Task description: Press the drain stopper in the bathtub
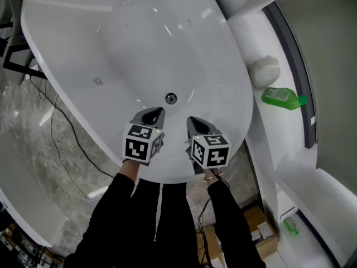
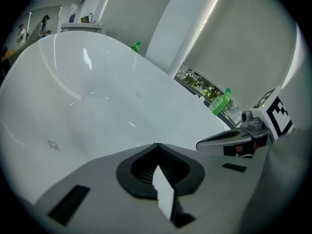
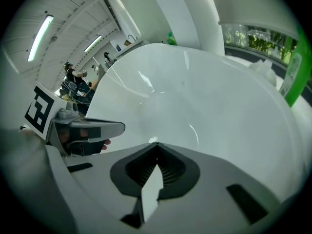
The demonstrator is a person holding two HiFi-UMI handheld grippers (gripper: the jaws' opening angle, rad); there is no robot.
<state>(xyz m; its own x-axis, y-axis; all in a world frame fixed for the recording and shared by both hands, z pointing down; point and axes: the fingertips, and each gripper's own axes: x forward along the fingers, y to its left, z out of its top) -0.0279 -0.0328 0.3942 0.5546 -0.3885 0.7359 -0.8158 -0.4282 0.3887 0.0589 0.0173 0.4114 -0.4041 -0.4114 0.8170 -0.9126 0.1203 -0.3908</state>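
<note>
Head view looked steeply down into the white bathtub (image 1: 128, 43), and the drain stopper (image 1: 170, 98) sat in the tub floor near the end closest to the person. Both tools hung over that near end. The left gripper (image 1: 152, 116) was just short of the stopper and a little to its left, the right gripper (image 1: 196, 126) was near it on the other side, and neither touched it.

In the left gripper view the jaws were drawn together at the tips with nothing between them. The right gripper view showed the same, closed and empty, with only bare tub wall beyond. I could not pick out the stopper in either of those views, nor tell whether it stood raised or sunk.

As I judged it, the press had not been made. What was left was to bring one closed tip down onto the stopper and push. A green bottle (image 1: 281, 97) lay on the ledge to the right, well apart.
</note>
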